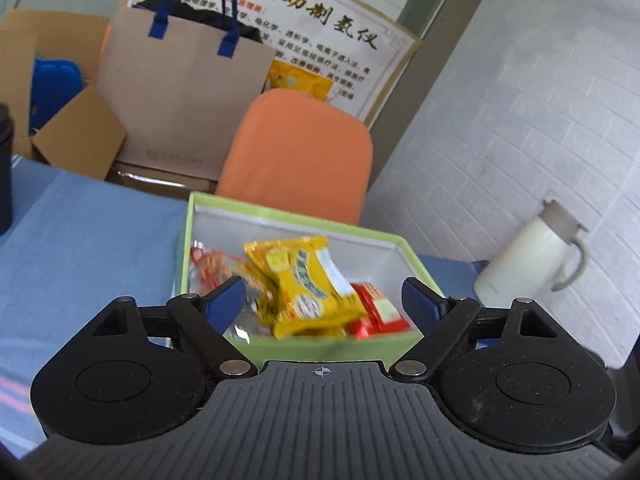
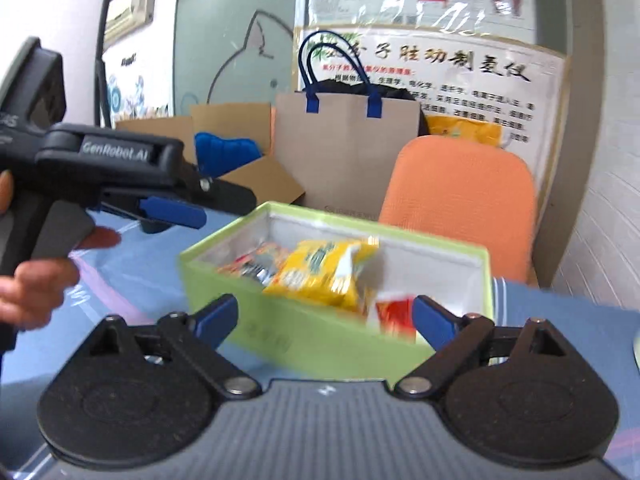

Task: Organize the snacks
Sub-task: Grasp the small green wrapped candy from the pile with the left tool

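Observation:
A light green box (image 1: 320, 350) with a white lining stands on the blue tablecloth (image 1: 88, 248). Inside lie a yellow snack packet (image 1: 308, 284), a red packet (image 1: 380, 312) and an orange-patterned packet (image 1: 216, 264). My left gripper (image 1: 324, 300) is open and empty, just in front of the box's near wall. In the right wrist view the box (image 2: 280, 336) holds the yellow packet (image 2: 320, 276) and the red packet (image 2: 396, 312). My right gripper (image 2: 324, 320) is open and empty before the box. The left gripper (image 2: 172, 210) shows from the side at the left, held by a hand.
An orange chair (image 1: 296, 152) stands behind the table. A brown paper bag with blue handles (image 1: 180, 92) and cardboard boxes (image 1: 60, 80) stand at the back. A white thermos jug (image 1: 532, 256) stands at the right. A dark cup (image 1: 5, 168) is at the left edge.

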